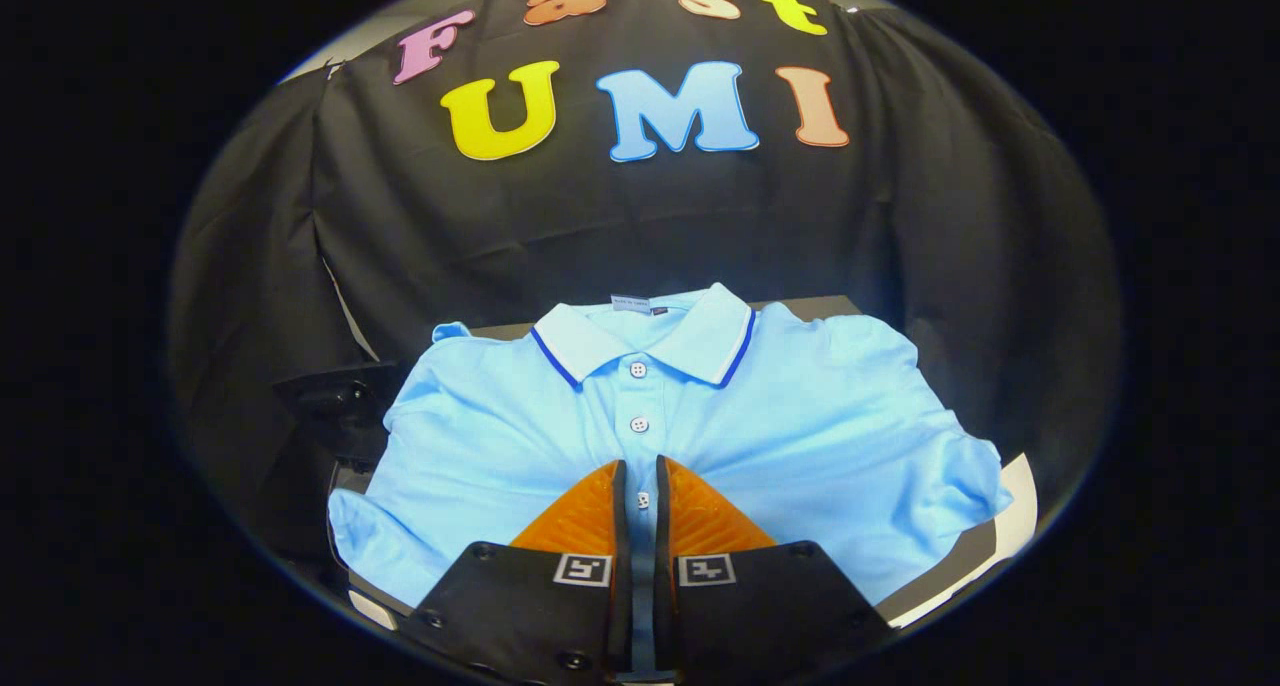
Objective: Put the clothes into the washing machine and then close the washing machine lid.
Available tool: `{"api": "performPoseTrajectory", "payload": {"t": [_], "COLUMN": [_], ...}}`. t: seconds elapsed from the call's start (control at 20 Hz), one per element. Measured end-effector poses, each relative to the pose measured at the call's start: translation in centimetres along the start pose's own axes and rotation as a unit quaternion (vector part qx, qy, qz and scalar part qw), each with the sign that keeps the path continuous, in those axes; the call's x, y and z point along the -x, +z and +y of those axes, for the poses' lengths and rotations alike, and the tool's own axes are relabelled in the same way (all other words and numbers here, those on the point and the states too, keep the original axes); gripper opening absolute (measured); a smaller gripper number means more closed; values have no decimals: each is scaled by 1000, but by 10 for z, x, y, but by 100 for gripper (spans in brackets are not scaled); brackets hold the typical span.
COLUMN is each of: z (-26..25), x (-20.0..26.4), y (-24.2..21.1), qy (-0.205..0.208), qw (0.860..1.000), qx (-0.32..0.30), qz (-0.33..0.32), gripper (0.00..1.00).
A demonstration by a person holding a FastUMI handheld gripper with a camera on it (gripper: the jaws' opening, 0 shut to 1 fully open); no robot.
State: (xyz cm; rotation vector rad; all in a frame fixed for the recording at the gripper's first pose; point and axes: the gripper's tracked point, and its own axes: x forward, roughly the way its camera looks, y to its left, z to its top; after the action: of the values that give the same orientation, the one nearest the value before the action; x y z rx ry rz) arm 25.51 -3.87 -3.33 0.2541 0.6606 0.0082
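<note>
Shirt: a light blue polo shirt [800, 416] lies spread out, front up, on a dark surface [965, 551], collar toward the booth's black cloth wall [620, 226].
Collar: white with a dark blue stripe along its edge, folded flat; 3 buttons run down the placket from it toward the fingers.
Gripper: the gripper [641, 466] sits low over the shirt's middle, its 2 fingers [585, 516] drawn nearly together with a narrow slit between them.
Grip: a strip of the placket and 1 button show in that slit; the fabric creases toward the tips, so the fingers seem to pinch the cloth there.
Edges: the sleeves reach out on both sides; the right sleeve lies near the surface's pale rim [1020, 511], the left sleeve near a dark object [335, 401] I cannot identify.
Open room: a narrow band of bare surface shows past the collar, before the wall.
</note>
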Motion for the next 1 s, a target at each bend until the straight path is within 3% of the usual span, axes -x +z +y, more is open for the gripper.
{"api": "performPoseTrajectory", "payload": {"t": [0.15,0.3,0.5,0.65,0.75,0.9,1.0], "z": [-1,8,4,12,8,6,9], "x": [1,21,14,8,5,-4,-4], "y": [10,26,18,2,3,-5,-6], "qy": [9,54,45,42,13,-24,-24], "qw": [999,989,993,996,999,998,998], "qx": [-34,-138,-109,-77,-18,54,60], "qz": [-27,-28,-16,-6,-23,-16,-9], "gripper": [10,1,1,58,96,96,97]}}
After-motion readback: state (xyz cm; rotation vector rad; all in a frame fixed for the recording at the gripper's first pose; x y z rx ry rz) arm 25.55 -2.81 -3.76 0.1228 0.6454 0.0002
